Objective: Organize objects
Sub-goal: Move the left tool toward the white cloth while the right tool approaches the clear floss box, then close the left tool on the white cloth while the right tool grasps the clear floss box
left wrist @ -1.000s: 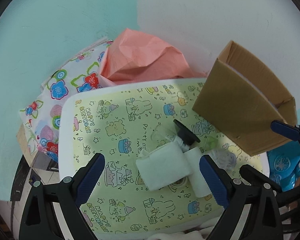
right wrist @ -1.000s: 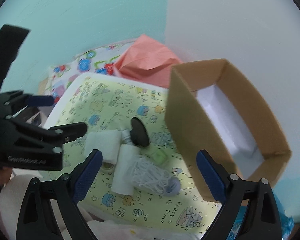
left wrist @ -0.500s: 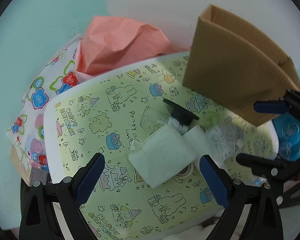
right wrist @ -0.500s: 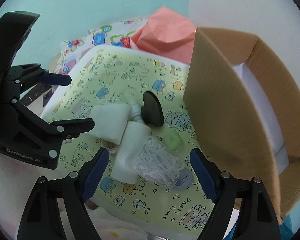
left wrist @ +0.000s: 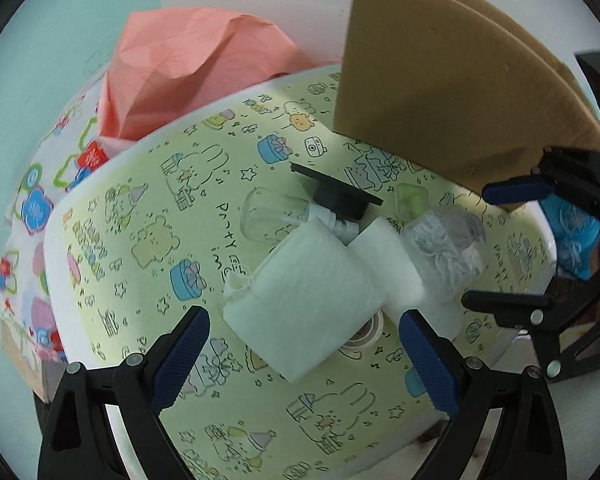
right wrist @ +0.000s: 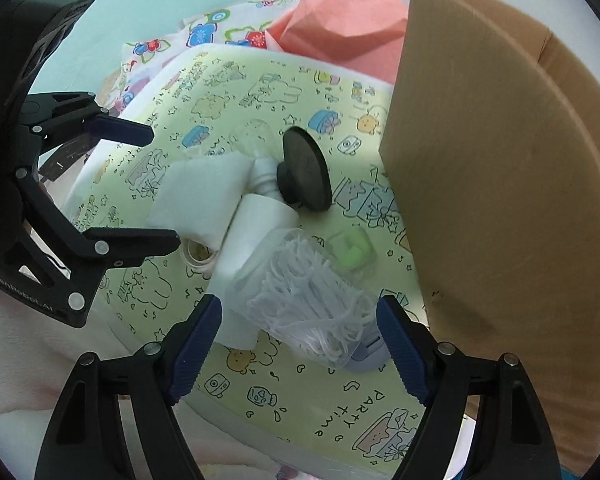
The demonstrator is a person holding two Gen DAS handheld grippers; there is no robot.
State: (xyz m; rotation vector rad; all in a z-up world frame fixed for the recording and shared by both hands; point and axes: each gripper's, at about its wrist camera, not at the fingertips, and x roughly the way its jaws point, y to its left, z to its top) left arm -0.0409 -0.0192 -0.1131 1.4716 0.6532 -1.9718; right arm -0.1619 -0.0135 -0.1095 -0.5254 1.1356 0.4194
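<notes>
A pile of small items lies on the yellow patterned table [left wrist: 148, 240]. My left gripper [left wrist: 304, 344] is open, its jaws on either side of a folded white cloth [left wrist: 304, 300], also in the right wrist view [right wrist: 204, 196]. My right gripper [right wrist: 300, 344] is open around a clear bag of white floss picks [right wrist: 312, 300], also in the left wrist view [left wrist: 448, 256]. A white roll [right wrist: 252, 240], a clear bottle with a black round cap [right wrist: 306, 176], a green item in a clear case [right wrist: 350, 254] and a tape roll [left wrist: 360, 334] lie beside them.
An open cardboard box [right wrist: 500, 200] stands at the table's right side, close to my right gripper; it also shows in the left wrist view [left wrist: 452, 92]. Crumpled pink paper [left wrist: 196, 64] and a flowered cloth [left wrist: 32, 200] lie behind the table. A blue packet [left wrist: 572, 232] sits beyond the right edge.
Both grippers have moved forward and down toward the pile. The cloth now sits between my left jaws and the floss bag between my right jaws. Both stay open.
</notes>
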